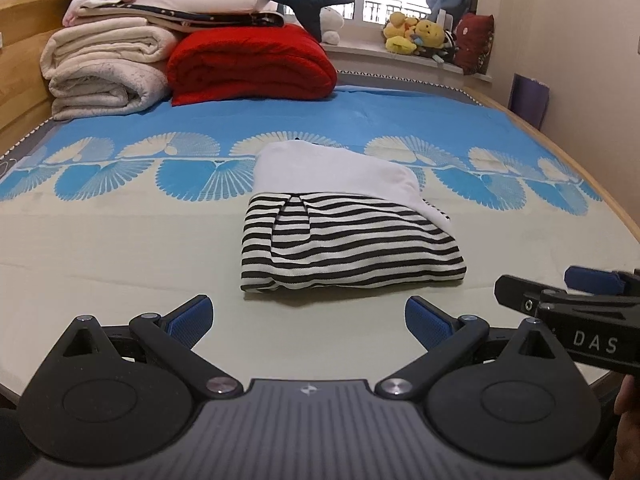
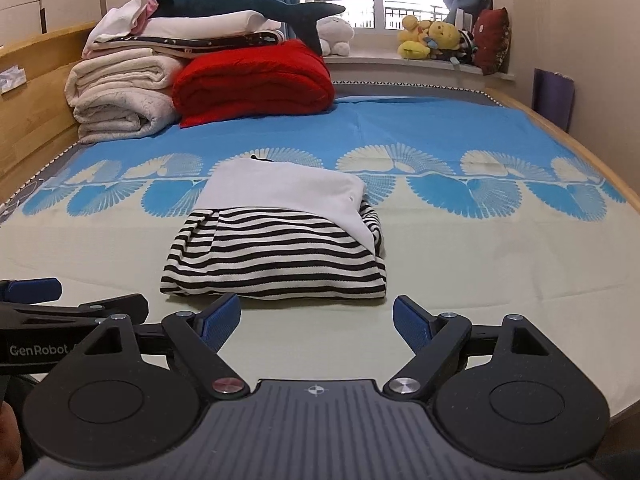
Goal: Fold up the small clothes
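A small folded garment [image 1: 348,236], black-and-white striped with a white part on its far half, lies flat on the bed in front of both grippers; it also shows in the right wrist view [image 2: 276,260]. My left gripper [image 1: 308,316] is open and empty, just short of the garment's near edge. My right gripper [image 2: 316,316] is open and empty, also just short of the near edge. Each gripper shows at the side of the other's view: the right one [image 1: 568,292], the left one [image 2: 72,304].
The bed sheet [image 1: 120,240] is pale with a blue patterned far half. Folded cream blankets [image 1: 104,68] and a red quilt [image 1: 252,64] are stacked at the far left. Plush toys [image 1: 420,36] sit on the windowsill. The wooden bed edge [image 1: 592,168] curves along the right.
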